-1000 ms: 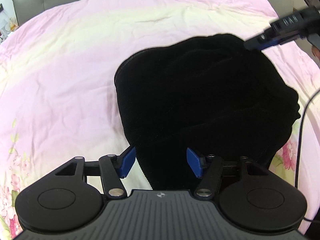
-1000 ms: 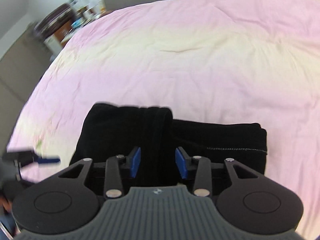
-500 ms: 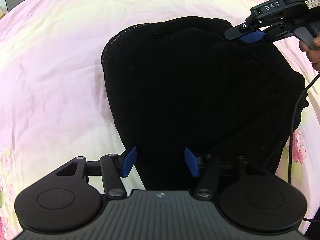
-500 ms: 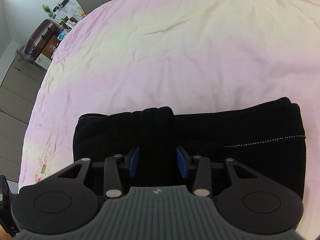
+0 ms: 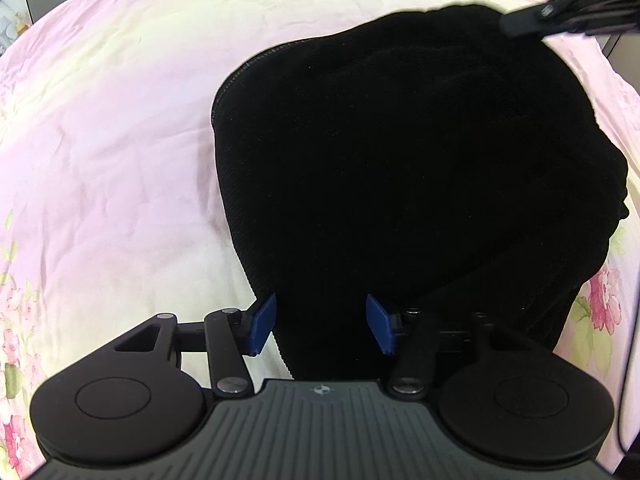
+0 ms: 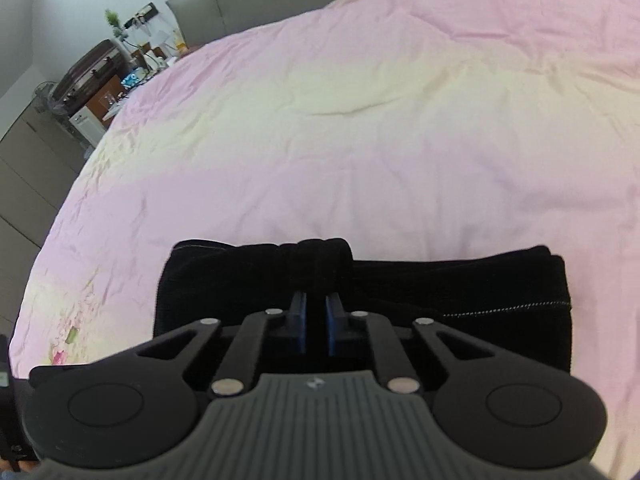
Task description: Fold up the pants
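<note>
1. One pair of black pants [image 5: 420,184] is seen, already folded into a thick stack, lying on the pink floral bedsheet [image 5: 112,152] toward the near edge of the bed; in the right wrist view the same stack [image 6: 460,292] runs across the lower middle of the sheet.
2. The left gripper [image 5: 320,324] is held spread, its blue pads on either side of the near end of the stack; nothing is clamped between them.
3. The right gripper [image 6: 315,322] is pressed nearly together on a bunched ridge of the pants. From the left wrist view its tip [image 5: 532,26] is seen at the far end of the stack, though blurred.
4. Step in hand, as judged: the far end is being gripped by the right gripper, probably for a further fold or a tidy of the stack, while the near end is framed by the left.
5. For a clean result, all layers of the ridge should be caught in the right pinch, not only the top ply; thick soft cloth is likely to slip out layer by layer.
6. The left pads should be closed on the near end before any lift, so that the stack is not dragged across the sheet and the lower folds are not undone.
7. Count: pants, one; grippers, two; bedsheet, one. A cable [image 5: 624,360] is noted at the right edge of the left wrist view, and furniture beyond the bed's far left corner.
</note>
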